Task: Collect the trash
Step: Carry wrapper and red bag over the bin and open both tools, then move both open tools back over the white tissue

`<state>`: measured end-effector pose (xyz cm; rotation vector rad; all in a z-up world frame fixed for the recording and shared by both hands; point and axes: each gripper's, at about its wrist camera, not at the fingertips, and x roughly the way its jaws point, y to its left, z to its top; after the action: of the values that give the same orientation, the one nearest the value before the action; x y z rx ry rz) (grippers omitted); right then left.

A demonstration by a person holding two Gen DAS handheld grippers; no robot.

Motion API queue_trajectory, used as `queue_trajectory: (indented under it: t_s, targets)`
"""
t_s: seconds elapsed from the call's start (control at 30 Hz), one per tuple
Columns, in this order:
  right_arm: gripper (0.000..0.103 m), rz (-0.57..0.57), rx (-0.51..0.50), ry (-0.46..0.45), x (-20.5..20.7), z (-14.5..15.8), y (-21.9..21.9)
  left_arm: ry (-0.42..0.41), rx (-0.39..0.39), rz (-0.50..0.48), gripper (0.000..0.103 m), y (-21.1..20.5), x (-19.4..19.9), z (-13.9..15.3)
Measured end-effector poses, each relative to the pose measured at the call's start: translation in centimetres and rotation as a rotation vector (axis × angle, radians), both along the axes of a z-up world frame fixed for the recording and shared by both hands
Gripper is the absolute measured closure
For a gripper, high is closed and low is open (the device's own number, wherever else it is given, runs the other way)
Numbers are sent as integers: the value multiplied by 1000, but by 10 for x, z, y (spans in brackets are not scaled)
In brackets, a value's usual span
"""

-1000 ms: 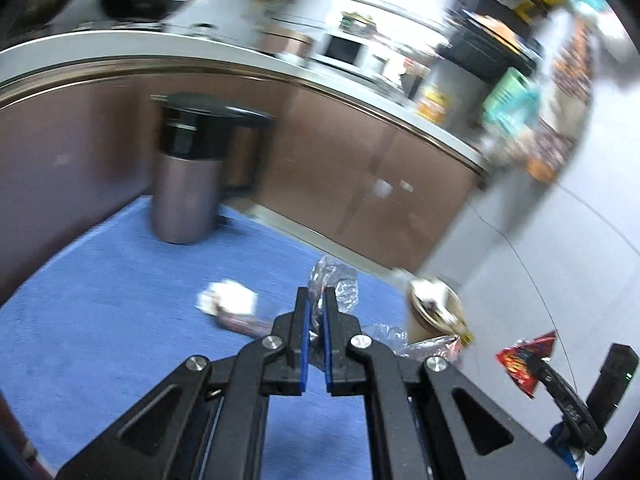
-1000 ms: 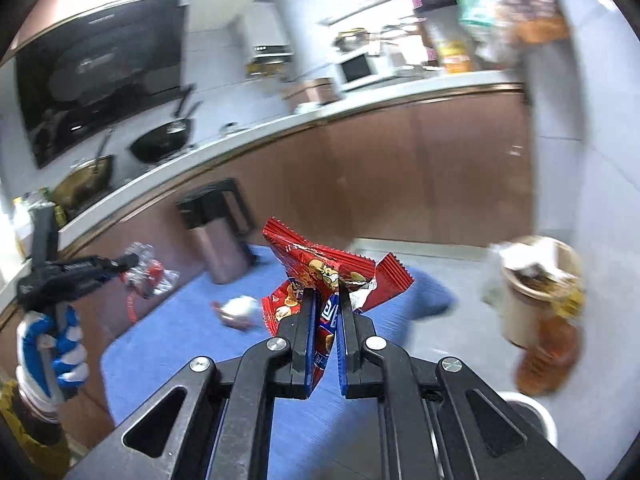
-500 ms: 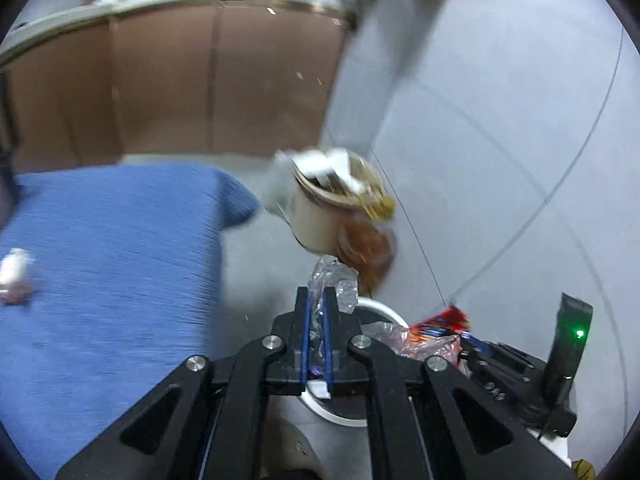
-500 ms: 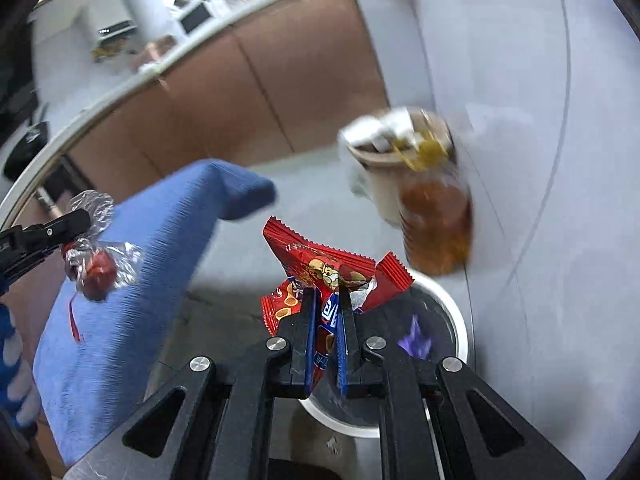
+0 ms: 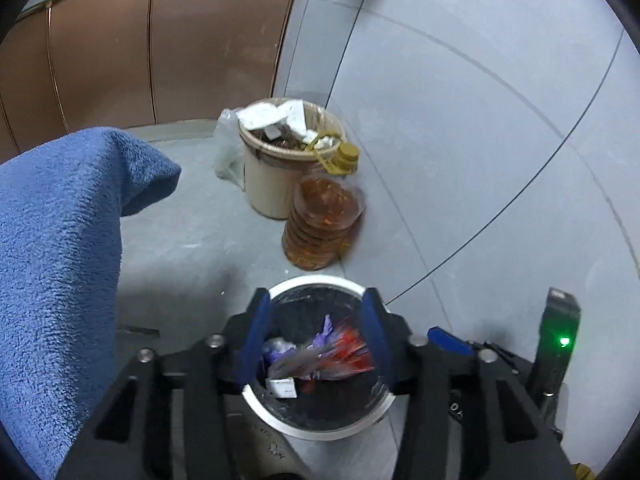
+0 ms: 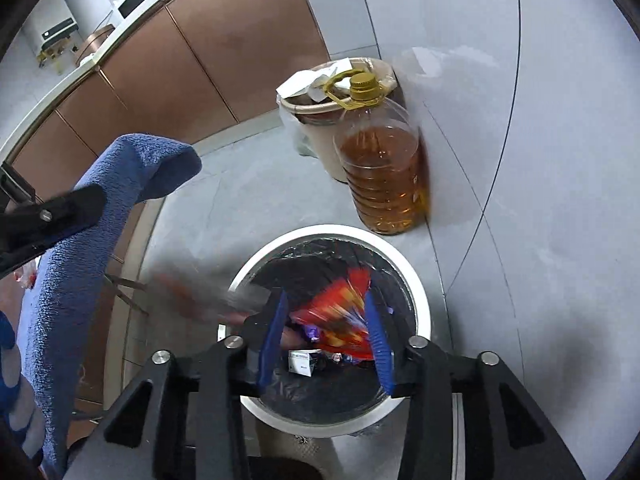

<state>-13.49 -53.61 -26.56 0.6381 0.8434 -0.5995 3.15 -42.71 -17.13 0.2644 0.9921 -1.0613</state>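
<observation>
1. Both grippers have swung from the blue mat to above the white-rimmed bin, low centre of frame.
2. Left gripper jaws are opening, the clear wrapper blurred between them, released.
3. Right gripper jaws are opening; the red snack packet is loose over the bin.

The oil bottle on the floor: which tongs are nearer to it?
Hard to tell. Right tongs and left tongs both hang over the white-rimmed bin beside the oil bottle, jaws opening.
</observation>
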Motion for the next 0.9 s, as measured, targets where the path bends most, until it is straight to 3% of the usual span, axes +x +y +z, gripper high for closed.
queue_trajectory:
  t_s: [0.17,0.27,0.6,0.9]
  targets:
    - [61,7,-22,-29,1,17,7,-39,-61,38,56,28,9,30]
    - [61,49,-54,-91,6,45,21,-62,-104,82,56,59,21,52]
    - [61,279,-145,-217,59,124,99,-163,-207,302,56,200,85,112]
    - [58,516,-161,-249,131,155,169,-174,-180,514,56,314,158,103]
